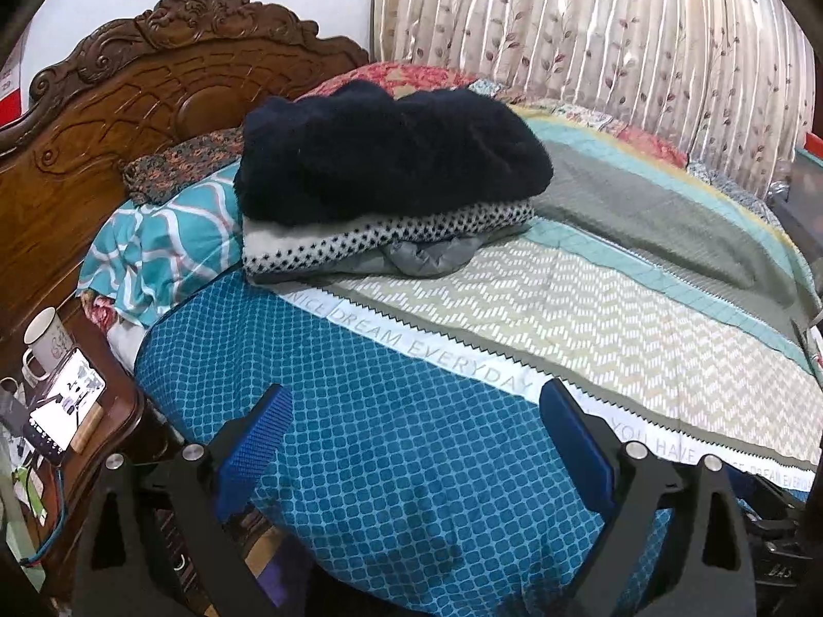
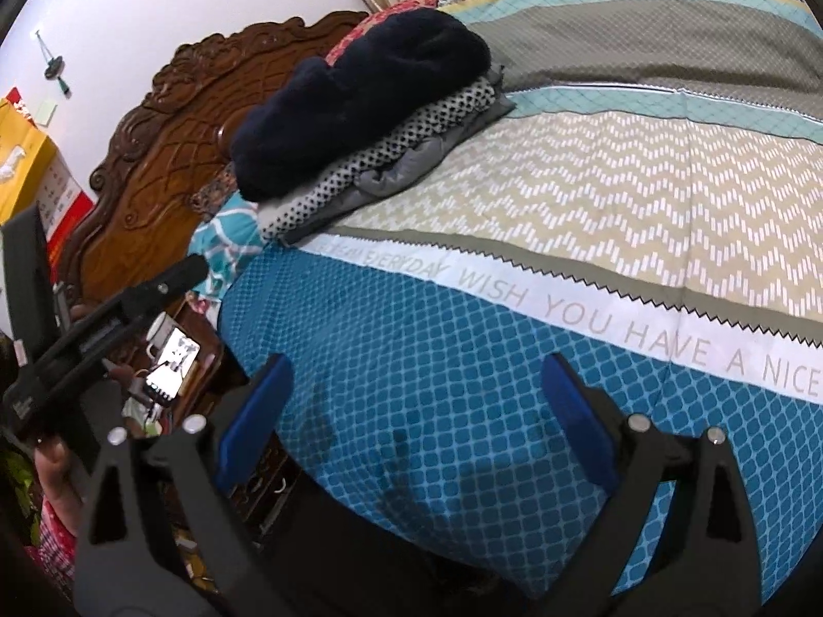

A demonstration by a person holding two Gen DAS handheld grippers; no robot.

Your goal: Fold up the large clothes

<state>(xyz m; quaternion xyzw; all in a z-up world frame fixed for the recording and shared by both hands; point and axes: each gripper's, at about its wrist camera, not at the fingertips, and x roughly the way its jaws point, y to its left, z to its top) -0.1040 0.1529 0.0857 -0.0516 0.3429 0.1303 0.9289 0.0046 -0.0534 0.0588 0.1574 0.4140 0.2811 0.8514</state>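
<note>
While hanging over the blue patterned part of the bedspread [image 1: 411,463], both tools empty: left gripper [image 1: 411,427] with jaws wide apart and nothing between them, right gripper [image 2: 414,401] the same, only bedspread visible in the gap. Left gripper also seen from the side in the right wrist view, at the left edge, held in a hand [image 2: 56,468].

Task clothes gathered in one pile near the carved headboard [image 1: 128,103], well apart from both grippers: dark fluffy garment [image 1: 391,149] on top, dotted white garment [image 1: 380,241] under it, grey quilted piece [image 1: 427,257] at the bottom, partly resting on the teal pillow [image 1: 159,247]. Pile looking already folded, so maybe little left to do; hard to say for sure.

Possible troubles from here, as judgement only:
- Reaching for the pile with open jaws and catching the bedspread together with a garment, because of soft loose cloth everywhere.
- Pulling the bottom grey piece and tipping the whole stack, since top garment bulky and uneven.
- Swinging left toward the bedside table [image 1: 118,411] and knocking the mug [image 1: 43,339] or the phone [image 1: 67,406], both near the bed edge.
</note>
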